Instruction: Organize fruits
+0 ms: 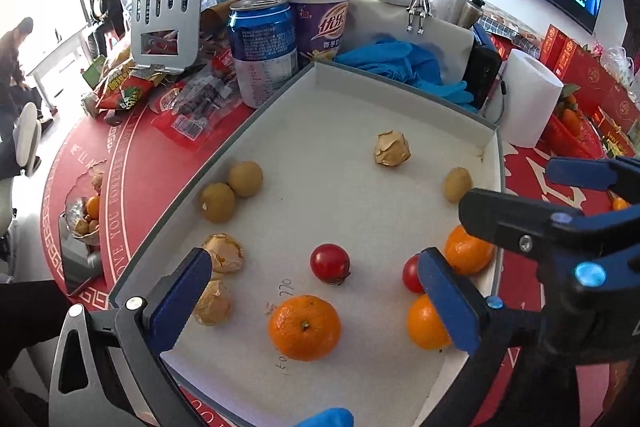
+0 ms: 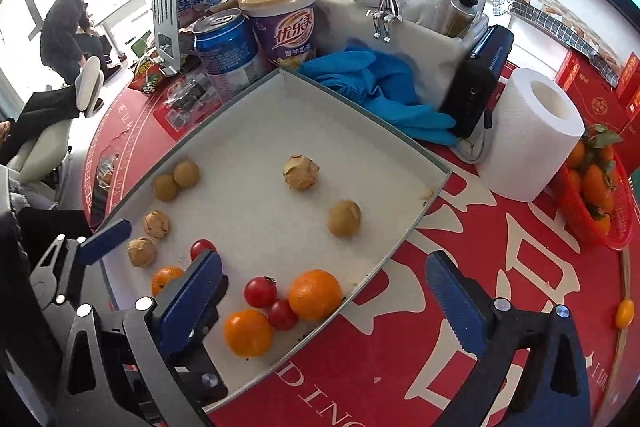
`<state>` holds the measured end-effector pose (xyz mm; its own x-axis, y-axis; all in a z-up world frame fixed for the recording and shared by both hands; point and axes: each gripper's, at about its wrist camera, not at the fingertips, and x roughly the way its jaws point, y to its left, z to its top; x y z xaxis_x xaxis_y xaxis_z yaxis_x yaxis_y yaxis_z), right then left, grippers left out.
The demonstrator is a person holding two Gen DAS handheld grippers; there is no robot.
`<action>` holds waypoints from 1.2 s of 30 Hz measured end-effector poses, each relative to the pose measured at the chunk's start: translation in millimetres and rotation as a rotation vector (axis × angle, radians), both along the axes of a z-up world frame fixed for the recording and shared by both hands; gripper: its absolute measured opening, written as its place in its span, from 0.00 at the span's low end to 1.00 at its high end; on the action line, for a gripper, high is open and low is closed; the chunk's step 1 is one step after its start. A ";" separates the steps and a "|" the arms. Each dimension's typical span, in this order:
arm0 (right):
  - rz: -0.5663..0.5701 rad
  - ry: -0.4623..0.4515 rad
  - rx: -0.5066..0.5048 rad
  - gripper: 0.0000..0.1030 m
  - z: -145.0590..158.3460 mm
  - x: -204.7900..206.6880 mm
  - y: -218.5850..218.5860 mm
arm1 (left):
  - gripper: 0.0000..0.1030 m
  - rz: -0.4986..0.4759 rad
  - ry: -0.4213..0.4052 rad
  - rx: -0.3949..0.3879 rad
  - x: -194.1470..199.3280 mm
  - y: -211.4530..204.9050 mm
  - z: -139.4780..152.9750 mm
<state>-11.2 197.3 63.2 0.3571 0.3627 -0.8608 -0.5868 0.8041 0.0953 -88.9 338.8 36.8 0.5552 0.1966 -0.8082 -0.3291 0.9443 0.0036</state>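
A shallow white tray (image 1: pixel 340 115) (image 2: pixel 280 83) holds the fruit. In it lie three oranges, one in the left wrist view (image 1: pixel 304 327) and two in the right wrist view (image 2: pixel 315 294) (image 2: pixel 247 331), red cherry tomatoes (image 1: pixel 330 263) (image 2: pixel 260 291) and several brown longans (image 1: pixel 245 179) (image 2: pixel 344 218), some with cracked shells (image 1: pixel 392 148). My left gripper (image 1: pixel 316 291) is open over the tray's near end, with the orange between its fingers. My right gripper (image 2: pixel 324 297) is open and empty above the tray's right corner.
Behind the tray stand a blue can (image 1: pixel 262 47), a purple cup (image 1: pixel 318 15), blue gloves (image 2: pixel 376 87), a paper roll (image 2: pixel 532 135) and snack packets (image 1: pixel 128 89). A red basket of oranges (image 2: pixel 596 187) is at the right. A small yellow fruit (image 2: pixel 625 313) lies on the red tablecloth.
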 end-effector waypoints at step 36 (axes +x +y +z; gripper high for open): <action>0.014 -0.041 -0.075 0.99 3.2 -13.6 3.0 | 1.00 -0.016 0.016 0.048 -6.4 -18.0 11.9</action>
<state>-24.8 200.2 66.4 0.3881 0.3027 -0.8705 -0.6001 0.7998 0.0106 -95.3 320.8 48.7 0.5455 0.2263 -0.8070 -0.3135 0.9481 0.0539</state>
